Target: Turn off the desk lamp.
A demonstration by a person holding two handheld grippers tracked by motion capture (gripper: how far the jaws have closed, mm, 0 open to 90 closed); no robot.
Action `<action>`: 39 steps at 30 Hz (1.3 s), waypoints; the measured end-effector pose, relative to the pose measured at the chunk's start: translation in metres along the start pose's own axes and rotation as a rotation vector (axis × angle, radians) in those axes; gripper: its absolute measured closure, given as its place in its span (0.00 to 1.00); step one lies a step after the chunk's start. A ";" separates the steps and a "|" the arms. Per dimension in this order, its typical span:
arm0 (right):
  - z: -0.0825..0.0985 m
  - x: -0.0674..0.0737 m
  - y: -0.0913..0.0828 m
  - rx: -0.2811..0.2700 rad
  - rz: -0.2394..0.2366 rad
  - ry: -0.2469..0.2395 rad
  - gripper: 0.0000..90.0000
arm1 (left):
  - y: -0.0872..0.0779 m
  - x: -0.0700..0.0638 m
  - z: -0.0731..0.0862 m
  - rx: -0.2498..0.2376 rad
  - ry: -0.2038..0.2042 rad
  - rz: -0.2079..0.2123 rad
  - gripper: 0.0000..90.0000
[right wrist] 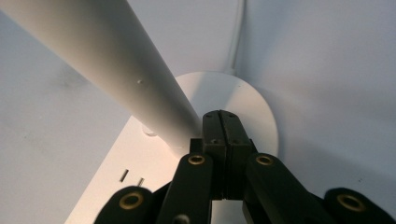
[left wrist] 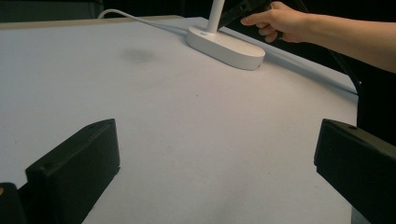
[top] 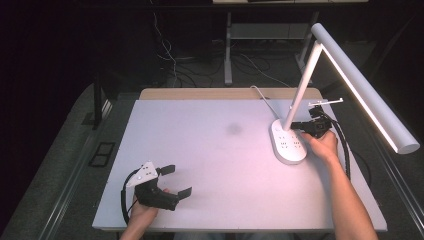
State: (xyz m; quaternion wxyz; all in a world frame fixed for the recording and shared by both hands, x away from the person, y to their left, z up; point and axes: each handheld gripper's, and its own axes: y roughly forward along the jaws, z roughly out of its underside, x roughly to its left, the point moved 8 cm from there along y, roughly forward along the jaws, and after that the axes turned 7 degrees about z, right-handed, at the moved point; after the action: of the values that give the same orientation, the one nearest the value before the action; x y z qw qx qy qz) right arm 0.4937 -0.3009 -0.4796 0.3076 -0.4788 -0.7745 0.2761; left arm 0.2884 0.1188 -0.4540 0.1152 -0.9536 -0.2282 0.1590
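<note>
Right gripper, jaws clenched on nothing, presses the lamp base beside its stem; a slip could tip it. Left gripper rests released on the counter.

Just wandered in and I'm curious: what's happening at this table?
A person holds a gripper in each hand. The right gripper, jaws shut, is at the foot of a lit white desk lamp, beside its stem. The left gripper rests open near the front edge of the table, holding nothing.
</note>
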 end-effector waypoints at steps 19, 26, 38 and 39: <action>0.004 -0.003 0.000 -0.001 -0.032 0.029 1.00 | 0.000 -0.001 0.000 0.003 0.004 0.003 0.00; 0.004 -0.004 -0.001 -0.011 -0.043 0.037 1.00 | -0.001 -0.001 0.000 -0.001 0.001 0.001 0.00; 0.001 0.000 -0.010 -0.021 -0.007 0.015 1.00 | -0.001 -0.001 0.000 -0.003 -0.001 0.003 0.00; 0.000 0.000 -0.012 -0.023 -0.006 0.015 1.00 | -0.001 -0.001 0.000 -0.003 -0.001 0.003 0.00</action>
State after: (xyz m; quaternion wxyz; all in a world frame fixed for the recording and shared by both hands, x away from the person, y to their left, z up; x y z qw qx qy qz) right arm 0.4867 -0.3055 -0.4707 0.3085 -0.4822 -0.7767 0.2627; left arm 0.2866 0.1194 -0.4531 0.1132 -0.9541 -0.2270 0.1592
